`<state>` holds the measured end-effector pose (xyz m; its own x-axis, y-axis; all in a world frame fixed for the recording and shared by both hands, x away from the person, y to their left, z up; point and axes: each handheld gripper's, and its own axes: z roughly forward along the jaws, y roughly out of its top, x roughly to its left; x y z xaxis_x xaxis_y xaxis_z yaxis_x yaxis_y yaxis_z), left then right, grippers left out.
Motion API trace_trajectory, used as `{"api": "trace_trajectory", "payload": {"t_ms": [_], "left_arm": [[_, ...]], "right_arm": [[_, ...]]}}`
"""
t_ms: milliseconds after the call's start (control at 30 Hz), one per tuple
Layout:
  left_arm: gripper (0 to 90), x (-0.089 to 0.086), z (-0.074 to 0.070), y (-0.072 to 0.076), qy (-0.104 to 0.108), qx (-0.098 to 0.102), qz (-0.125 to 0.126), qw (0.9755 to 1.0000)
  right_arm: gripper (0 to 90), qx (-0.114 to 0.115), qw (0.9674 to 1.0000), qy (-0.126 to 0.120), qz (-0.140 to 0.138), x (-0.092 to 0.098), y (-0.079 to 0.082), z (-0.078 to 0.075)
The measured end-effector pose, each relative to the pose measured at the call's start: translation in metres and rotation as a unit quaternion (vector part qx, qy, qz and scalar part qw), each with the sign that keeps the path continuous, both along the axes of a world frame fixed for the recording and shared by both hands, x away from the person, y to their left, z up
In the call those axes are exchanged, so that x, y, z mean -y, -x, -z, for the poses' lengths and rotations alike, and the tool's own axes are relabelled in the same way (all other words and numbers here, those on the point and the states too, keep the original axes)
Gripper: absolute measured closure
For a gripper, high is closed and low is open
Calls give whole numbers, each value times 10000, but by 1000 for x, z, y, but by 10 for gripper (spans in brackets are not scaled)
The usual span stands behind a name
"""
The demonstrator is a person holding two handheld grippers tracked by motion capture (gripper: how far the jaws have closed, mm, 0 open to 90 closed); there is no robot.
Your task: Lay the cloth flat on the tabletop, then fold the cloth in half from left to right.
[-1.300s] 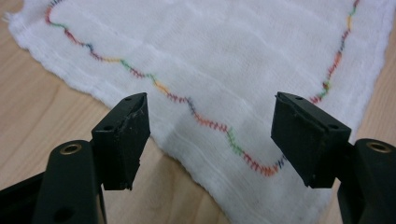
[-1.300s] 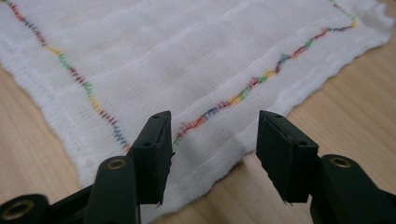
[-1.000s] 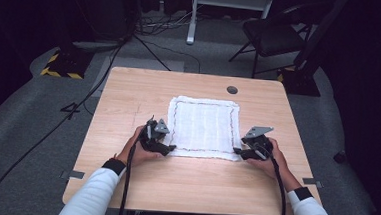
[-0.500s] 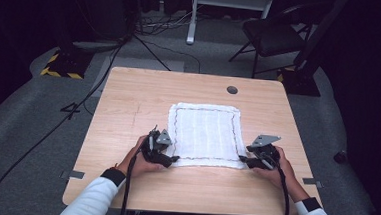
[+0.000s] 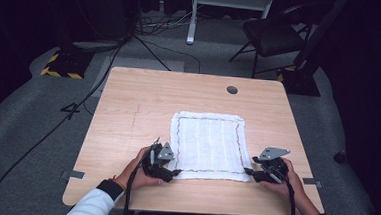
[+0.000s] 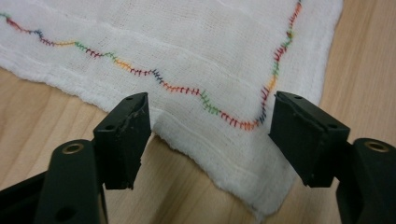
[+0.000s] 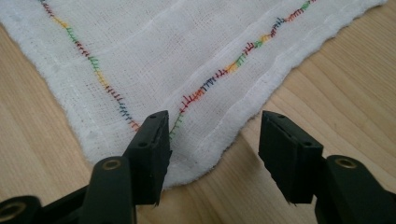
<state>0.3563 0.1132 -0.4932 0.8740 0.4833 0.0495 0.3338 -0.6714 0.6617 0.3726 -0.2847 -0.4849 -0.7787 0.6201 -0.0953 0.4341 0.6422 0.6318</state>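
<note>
Down at the near edge of the tabletop (image 5: 128,113), the left claw (image 6: 210,135) stands wide, its two black jaws spread either side of a corner of the cloth (image 6: 187,51). In the left claw's own view the cloth's hem lies between the jaws and nothing is gripped; a wavy line of many-coloured stitching runs just inside the hem and turns at that corner. The right claw (image 7: 212,149) is wide as well, empty, with the cloth's other near corner lying between its jaws. One jaw sits over the cloth's edge, the other over bare wood, and the coloured stitching meets in an angle just ahead of them.

From the high view, the left claw (image 5: 167,166) sits at the cloth's near left corner, held by the left hand (image 5: 137,172), and the right claw (image 5: 254,172) sits at the near right corner in the right hand (image 5: 289,181). The white cloth (image 5: 209,143) lies spread flat, roughly square, on the right-of-centre part of the wooden tabletop, close to the near edge. A small dark round disc (image 5: 232,90) is set in the tabletop near its far edge. Beyond the tabletop, a grey floor (image 5: 37,128) carries cables and a dark chair (image 5: 273,37).
</note>
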Motion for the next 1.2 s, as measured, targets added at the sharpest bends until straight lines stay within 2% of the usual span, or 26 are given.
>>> {"api": "trace_trajectory", "payload": {"t_ms": [100,167,233,300,433,600,733,833,867,933,1033,1200], "left_arm": [[244,-5,-2,-1,29,-5,-56,10000],[241,-11,-8,-4,249,-30,-200,9995],[240,-15,-12,-7,331,26,-269,9991],[235,-17,-14,-10,295,105,-321,9990],[220,-22,-14,-17,330,29,-399,9987],[218,-26,-15,-20,311,56,-459,9984],[217,-27,-15,-21,265,62,-473,9985],[216,-27,-16,-21,253,68,-491,9985],[216,-27,-15,-21,245,76,-505,9984],[216,-28,-15,-22,232,82,-523,9983],[216,-31,-15,-24,223,94,-608,9979],[217,-36,-21,-35,321,195,-756,9964]], "right_arm": [[376,-9,10000,61,53,-1,-2,0],[368,21,9999,145,38,-2,-2,-1],[365,48,9998,172,34,-3,-2,-1],[360,62,9998,195,46,-3,-2,-2],[367,173,9995,245,13,-5,-1,-4],[376,336,9994,44,-23,-10,1,-9],[383,414,9991,35,-95,-14,2,-10],[388,416,9991,64,-109,-15,2,-9],[399,505,9985,177,-58,-16,2,-9],[400,555,9982,215,-46,-17,2,-9],[412,643,9979,55,-104,-23,1,-13],[423,626,9978,-132,-156,-28,-1,-16]]}}
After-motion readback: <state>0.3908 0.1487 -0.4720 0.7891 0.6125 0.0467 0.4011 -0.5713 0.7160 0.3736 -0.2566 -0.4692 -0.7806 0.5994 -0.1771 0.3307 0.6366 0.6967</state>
